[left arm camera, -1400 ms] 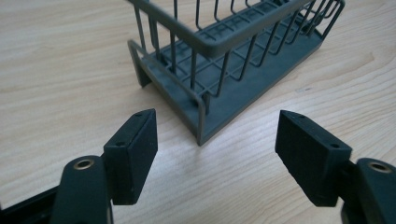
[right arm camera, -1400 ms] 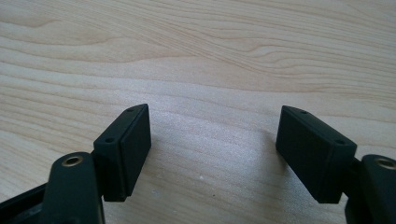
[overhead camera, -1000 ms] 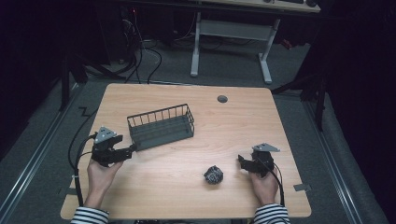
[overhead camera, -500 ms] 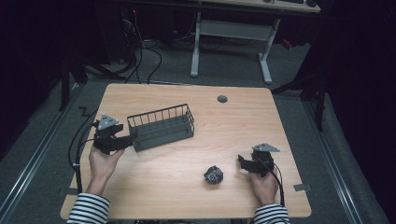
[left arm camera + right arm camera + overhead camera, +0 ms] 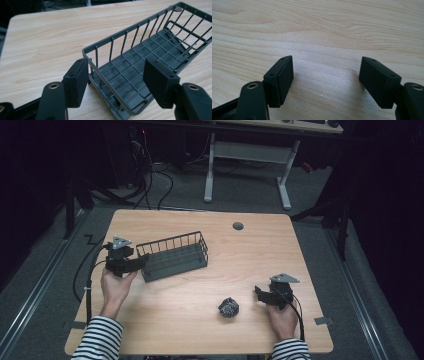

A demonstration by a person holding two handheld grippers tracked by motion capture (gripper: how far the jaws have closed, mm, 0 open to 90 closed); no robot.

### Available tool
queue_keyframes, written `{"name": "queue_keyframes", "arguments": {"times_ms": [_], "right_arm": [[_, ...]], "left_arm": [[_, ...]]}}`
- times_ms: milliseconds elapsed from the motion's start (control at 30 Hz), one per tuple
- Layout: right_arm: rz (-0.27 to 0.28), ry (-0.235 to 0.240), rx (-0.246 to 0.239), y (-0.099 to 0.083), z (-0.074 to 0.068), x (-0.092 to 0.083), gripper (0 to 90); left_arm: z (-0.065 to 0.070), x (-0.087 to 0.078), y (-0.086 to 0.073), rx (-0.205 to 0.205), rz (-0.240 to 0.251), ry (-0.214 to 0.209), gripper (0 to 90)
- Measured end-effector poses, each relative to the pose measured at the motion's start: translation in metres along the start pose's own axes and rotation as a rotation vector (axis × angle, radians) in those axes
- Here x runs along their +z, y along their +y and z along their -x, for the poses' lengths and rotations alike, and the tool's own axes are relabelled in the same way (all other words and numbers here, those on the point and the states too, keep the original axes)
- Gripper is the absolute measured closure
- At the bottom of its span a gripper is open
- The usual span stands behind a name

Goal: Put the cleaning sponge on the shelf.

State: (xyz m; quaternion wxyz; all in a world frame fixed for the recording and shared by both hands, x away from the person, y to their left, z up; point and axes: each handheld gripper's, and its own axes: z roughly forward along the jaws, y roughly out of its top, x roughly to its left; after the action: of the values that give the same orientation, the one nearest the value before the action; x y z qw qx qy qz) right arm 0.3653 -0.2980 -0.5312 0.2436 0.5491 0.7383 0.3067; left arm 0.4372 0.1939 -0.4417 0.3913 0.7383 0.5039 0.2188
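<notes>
On the light wooden desk [image 5: 200, 320], a dark grey wire basket [image 5: 175, 256] stands left of the middle, its long side running slightly askew to the desk's edges. The left gripper [image 5: 141, 263] is at the basket's left short end, held by the person's left hand [image 5: 116, 285], which reaches in over the near edge in a striped sleeve [image 5: 97, 339]. In the left gripper view the basket's near corner [image 5: 110, 75] lies between the two black pads: the left pad [image 5: 77, 81] sits just outside the end wall, close against the rim and perhaps touching it, while the right pad [image 5: 160, 85] hangs over the mesh floor, apart from any wire. The jaws have just been closing with the basket's end wall between them, but they stand open and no grip shows yet. The basket rests flat on the desk and has nothing in it.

The right gripper [image 5: 260, 292] lies low near the desk's right near corner, in the right hand [image 5: 282, 320]. Its view shows the pads [image 5: 282, 80] spread wide over bare wood grain, holding nothing. A small dark crumpled ball [image 5: 228, 307], its material hard to make out, sits on the desk just left of that gripper, apart from it and well clear of the basket. A round cable hole [image 5: 238, 226] marks the far edge.
</notes>
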Motion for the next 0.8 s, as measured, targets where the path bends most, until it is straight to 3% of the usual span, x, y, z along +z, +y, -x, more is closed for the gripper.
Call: {"name": "queue_keyframes", "arguments": {"times_ms": [267, 633, 800], "right_arm": [[0.0, 0.001, -0.001, 0.0, 0.0, 0.0, 27.7], [0.0, 0.002, -0.001, 0.0, 0.0, 0.0, 27.7], [-0.001, 0.003, 0.0, 0.0, 0.0, 0.0, 27.6]], "left_arm": [[-0.001, 0.011, -0.001, -0.035, -0.029, -0.009, 40.9], [-0.001, 0.017, -0.004, -0.032, -0.068, 0.023, 45.4], [-0.005, 0.017, -0.01, -0.055, -0.064, 0.02, 54.5]]}}
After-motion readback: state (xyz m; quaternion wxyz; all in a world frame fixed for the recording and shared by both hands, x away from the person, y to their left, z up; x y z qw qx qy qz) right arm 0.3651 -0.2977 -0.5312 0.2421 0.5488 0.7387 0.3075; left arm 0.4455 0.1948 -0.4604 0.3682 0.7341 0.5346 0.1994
